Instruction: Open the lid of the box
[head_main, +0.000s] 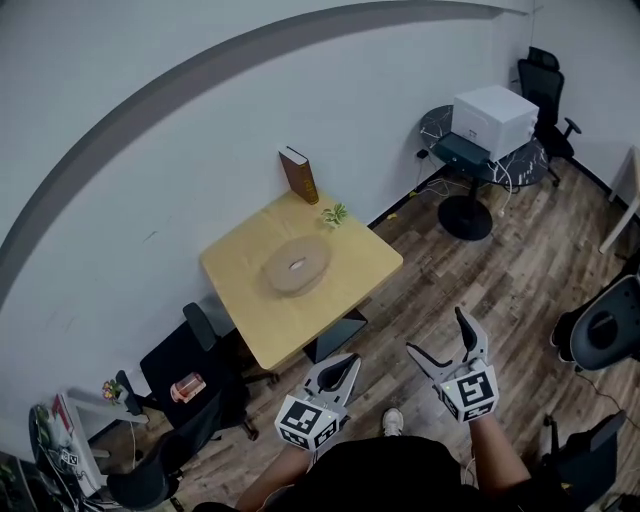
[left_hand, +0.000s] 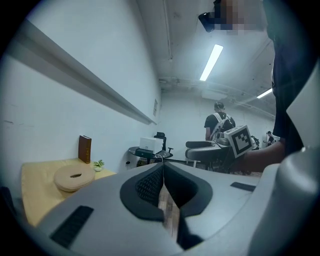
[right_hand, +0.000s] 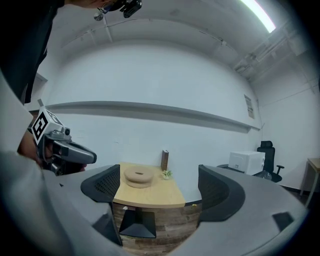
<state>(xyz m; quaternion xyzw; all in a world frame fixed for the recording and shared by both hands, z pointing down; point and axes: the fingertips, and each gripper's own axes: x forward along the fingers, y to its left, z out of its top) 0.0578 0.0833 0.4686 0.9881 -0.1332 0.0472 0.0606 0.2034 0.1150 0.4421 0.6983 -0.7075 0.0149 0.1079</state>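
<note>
- Box (head_main: 296, 265) sits closed on the middle of the table (head_main: 362, 262); both grippers hang well short of the table.
- Left gripper (head_main: 338, 370) is clenched and empty, right gripper (head_main: 437, 334) released; best step closer first.

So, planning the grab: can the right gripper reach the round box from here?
Not yet, probably: the right gripper, jaws open, hangs over floor short of the table; nothing covers the round box.

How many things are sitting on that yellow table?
3: a round wooden box in the middle, a brown book standing at the far edge, and a small plant beside the book. None seems hidden.
</note>
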